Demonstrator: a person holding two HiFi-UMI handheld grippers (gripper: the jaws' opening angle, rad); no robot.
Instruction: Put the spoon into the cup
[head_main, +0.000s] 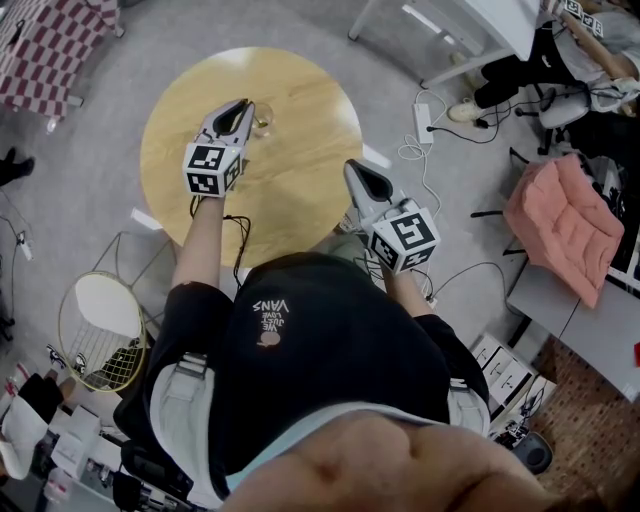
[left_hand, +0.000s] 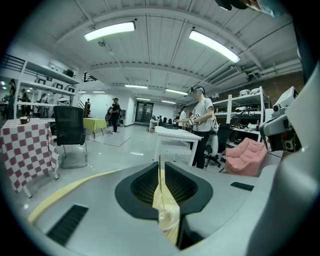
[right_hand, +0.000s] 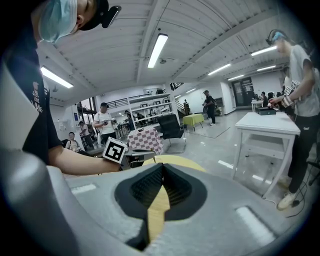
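- Left gripper sits over the round wooden table, around 12 o'clock from the table's middle. It points away from the person.
- In the left gripper view its jaws are pinched together with barely a slit between them. They're clamped on the spoon, which shows up as a thin rod running down the slit. The top end pokes a bit past the jaw tips at 12 o'clock.
- The cup is a small clear glass standing on the table. In the head view it's right beside the left jaws, at about 4 o'clock from the tips.
- Through the gap in the left gripper view the cup shows as a clear ring low down, and the bottom end of the spoon meets that ring. Honestly can't tell if the end is inside the rim or just above it.
- Right gripper is at the table's 4 o'clock edge, well apart from the cup and the other gripper. Its jaws are pressed closed with nothing in them, just yellow tabletop showing through the slot.
- Around the table: a pink cushion out at 3 o'clock, a wire basket at 7 o'clock, and a red checkered cloth at 10 o'clock.
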